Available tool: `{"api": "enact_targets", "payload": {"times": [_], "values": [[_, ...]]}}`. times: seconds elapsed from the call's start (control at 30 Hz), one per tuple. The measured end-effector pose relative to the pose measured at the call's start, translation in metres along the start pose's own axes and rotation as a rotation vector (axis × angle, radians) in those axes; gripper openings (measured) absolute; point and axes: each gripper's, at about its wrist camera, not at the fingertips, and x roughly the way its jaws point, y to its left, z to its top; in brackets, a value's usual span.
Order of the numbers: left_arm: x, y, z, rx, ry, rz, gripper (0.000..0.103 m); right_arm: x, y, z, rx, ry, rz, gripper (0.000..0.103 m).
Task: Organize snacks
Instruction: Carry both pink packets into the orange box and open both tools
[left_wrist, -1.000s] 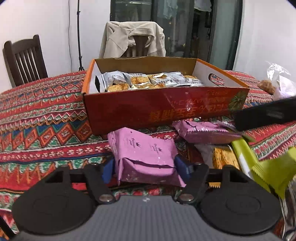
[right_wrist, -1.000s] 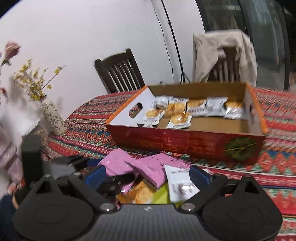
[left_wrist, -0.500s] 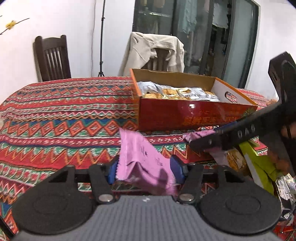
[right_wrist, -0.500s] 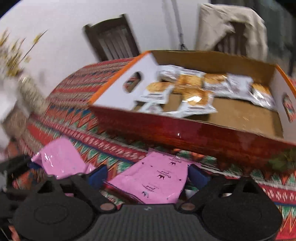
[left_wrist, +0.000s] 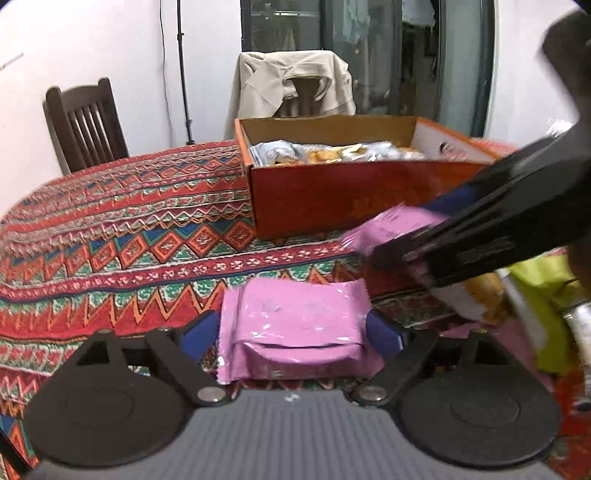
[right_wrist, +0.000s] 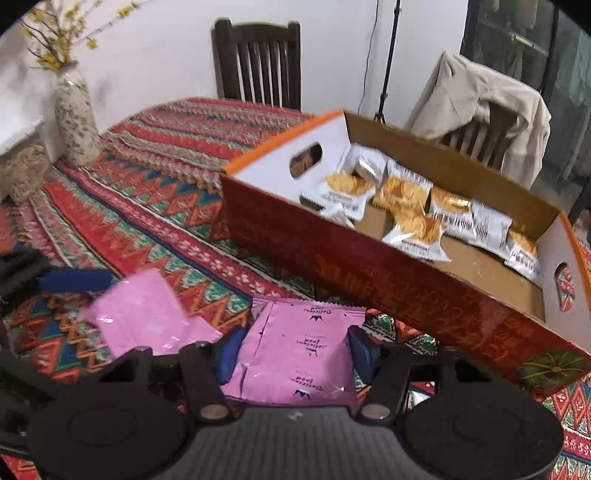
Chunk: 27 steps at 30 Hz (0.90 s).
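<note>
Left gripper (left_wrist: 293, 328): jaws opening. A pink packet (left_wrist: 295, 325), glossy crinkled foil, flat and rectangular with a serrated end seal, lies between the blue pads (left_wrist: 201, 330). A narrow gap shows on the left side; contact on the right cannot be told. The packet lies low over the tablecloth (left_wrist: 129, 236); whether it rests on it cannot be told.

Right gripper (right_wrist: 293, 349): jaws closing on a second pink pack (right_wrist: 299, 350), same glossy foil, printed with small crown marks and script, zigzag-cut top edge. Both blue pads (right_wrist: 229, 350) sit against its long sides and the foil buckles slightly at the left edge. It is held just in front of the box's near wall.

Box (right_wrist: 388, 288): shallow open carton, red printed outside, orange rim, plain brown inside, white end panels with oval handle cut-outs. Along its far side lies a row of small white-and-clear sachets (right_wrist: 410, 206) showing golden contents.

Tablecloth: woven look, zigzag and diamond bands in red, orange, green, blue.

In the left view, a loose heap (left_wrist: 524, 291) of yellow-green and orange-printed wrappers lies at right, partly behind the right gripper's black arm.

In the right view, the first packet appears at left beside 1 blue pad of the left gripper. A speckled vase (right_wrist: 74, 118) with yellow sprigs stands at the table's far left.
</note>
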Motion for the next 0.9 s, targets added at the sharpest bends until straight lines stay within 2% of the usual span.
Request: {"api": "enact_targets", "payload": {"times": [0.1, 0.13, 0.17, 0.2, 0.27, 0.4, 0.6, 0.73, 0.9], "values": [[0.006, -0.005, -0.001, 0.005, 0.009, 0.020, 0.087, -0.023, 0.004, -0.005, -0.020, -0.056, -0.018, 0.059], [0.006, -0.006, -0.002, 0.002, 0.006, 0.019, 0.083, -0.029, 0.004, -0.006, -0.019, -0.071, -0.023, 0.059], [0.005, -0.006, -0.003, 0.000, 0.003, -0.002, 0.066, -0.037, 0.003, -0.008, -0.013, -0.089, -0.027, 0.059], [0.003, -0.006, -0.002, -0.003, 0.005, -0.033, 0.060, -0.046, 0.001, -0.010, -0.007, -0.108, -0.030, 0.059], [-0.003, -0.010, -0.003, 0.006, 0.013, -0.021, 0.057, -0.069, -0.002, -0.018, 0.002, -0.149, -0.038, 0.059], [-0.028, -0.018, -0.013, -0.011, -0.003, 0.020, 0.056, -0.116, -0.014, -0.045, 0.035, -0.215, -0.046, 0.060], [-0.098, -0.031, -0.047, -0.170, -0.047, -0.009, 0.056, -0.179, -0.027, -0.109, 0.097, -0.276, -0.084, 0.060], [-0.130, -0.048, -0.059, -0.209, -0.039, -0.045, 0.056, -0.200, -0.036, -0.153, 0.161, -0.275, -0.076, 0.060], [-0.142, -0.065, -0.057, -0.197, -0.046, -0.008, 0.056, -0.207, -0.049, -0.185, 0.219, -0.277, -0.064, 0.060]]}}
